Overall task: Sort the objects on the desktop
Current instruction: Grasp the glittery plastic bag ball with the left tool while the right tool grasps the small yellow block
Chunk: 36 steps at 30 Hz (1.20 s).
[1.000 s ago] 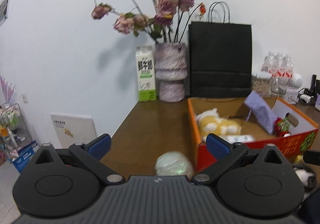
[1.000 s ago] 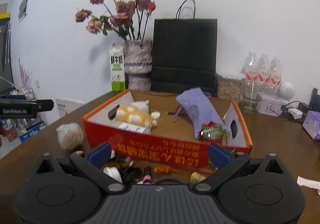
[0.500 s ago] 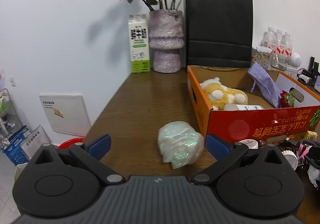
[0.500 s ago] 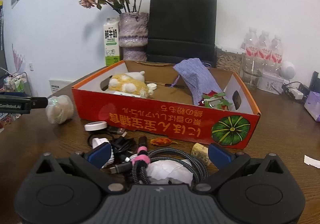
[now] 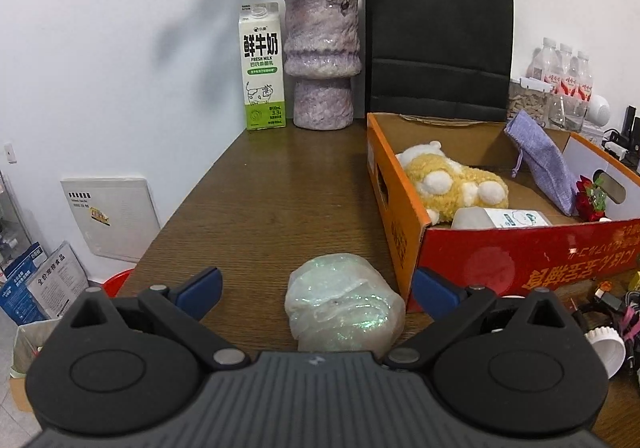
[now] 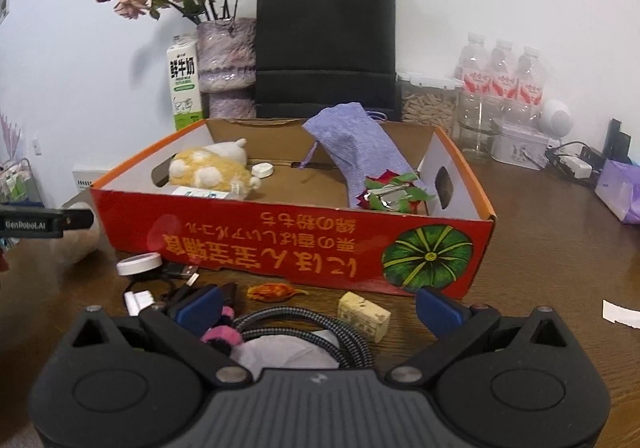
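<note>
The left gripper is wide open, and the pale iridescent pouch lies on the table between its fingers, not gripped, just beside the near corner of the red cardboard box. The right gripper is also wide open and holds nothing. It hangs over a heap of small things in front of the box: a braided cable, a pink hair tie, crumpled white paper, a small yellowish block, a dried orange bit, a white round cap and a white plug.

I judge the sorting as partly done. The box already contains a yellow plush toy, a lilac cloth bag, a red and green ornament and a white tube. The pouch and the whole heap are still outside.

The surface is a dark brown wooden table. At its back, against a white wall, stand a milk carton, a vase with dried roses, a black paper bag and water bottles.
</note>
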Motion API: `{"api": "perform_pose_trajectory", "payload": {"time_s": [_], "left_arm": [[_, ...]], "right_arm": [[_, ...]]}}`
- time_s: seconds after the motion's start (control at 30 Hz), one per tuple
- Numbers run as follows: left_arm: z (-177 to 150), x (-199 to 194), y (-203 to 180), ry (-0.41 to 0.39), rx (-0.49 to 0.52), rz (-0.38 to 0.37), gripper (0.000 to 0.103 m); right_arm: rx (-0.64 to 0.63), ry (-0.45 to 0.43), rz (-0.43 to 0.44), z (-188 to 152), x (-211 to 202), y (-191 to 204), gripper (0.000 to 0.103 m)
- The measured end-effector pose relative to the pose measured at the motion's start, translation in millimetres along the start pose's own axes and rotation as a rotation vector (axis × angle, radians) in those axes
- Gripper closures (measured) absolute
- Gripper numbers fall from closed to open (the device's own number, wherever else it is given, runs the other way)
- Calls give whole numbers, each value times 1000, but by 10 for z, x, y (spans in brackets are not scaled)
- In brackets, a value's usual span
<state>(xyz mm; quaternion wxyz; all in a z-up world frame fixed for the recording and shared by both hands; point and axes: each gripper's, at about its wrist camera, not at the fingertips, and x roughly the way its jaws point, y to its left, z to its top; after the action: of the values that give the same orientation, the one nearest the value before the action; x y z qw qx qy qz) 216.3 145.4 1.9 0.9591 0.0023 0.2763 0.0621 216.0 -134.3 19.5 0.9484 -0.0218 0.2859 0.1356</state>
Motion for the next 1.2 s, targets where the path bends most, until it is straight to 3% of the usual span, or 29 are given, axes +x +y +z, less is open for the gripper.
{"api": "perform_pose_trajectory", "payload": {"time_s": [0.13, 0.23, 0.27, 0.3, 0.37, 1.1, 1.2], "left_arm": [[-21, 51, 6, 12, -1, -22, 8], [-32, 99, 33, 38, -18, -41, 27], [-39, 115, 36, 52, -18, -51, 43], [-44, 121, 33, 64, -15, -62, 52], [-53, 99, 23, 57, -10, -75, 57], [-56, -247, 88, -68, -31, -89, 59], [-56, -271, 99, -76, -36, -97, 59]], "right_arm": [[12, 0, 2, -9, 12, -34, 0], [11, 0, 5, -19, 18, -31, 0], [10, -2, 5, -22, 14, -30, 0], [9, -3, 6, -25, 12, -29, 0], [8, -5, 6, -29, 10, -27, 0], [11, 1, -52, -24, -1, -85, 0], [21, -3, -77, -6, -14, -146, 5]]}}
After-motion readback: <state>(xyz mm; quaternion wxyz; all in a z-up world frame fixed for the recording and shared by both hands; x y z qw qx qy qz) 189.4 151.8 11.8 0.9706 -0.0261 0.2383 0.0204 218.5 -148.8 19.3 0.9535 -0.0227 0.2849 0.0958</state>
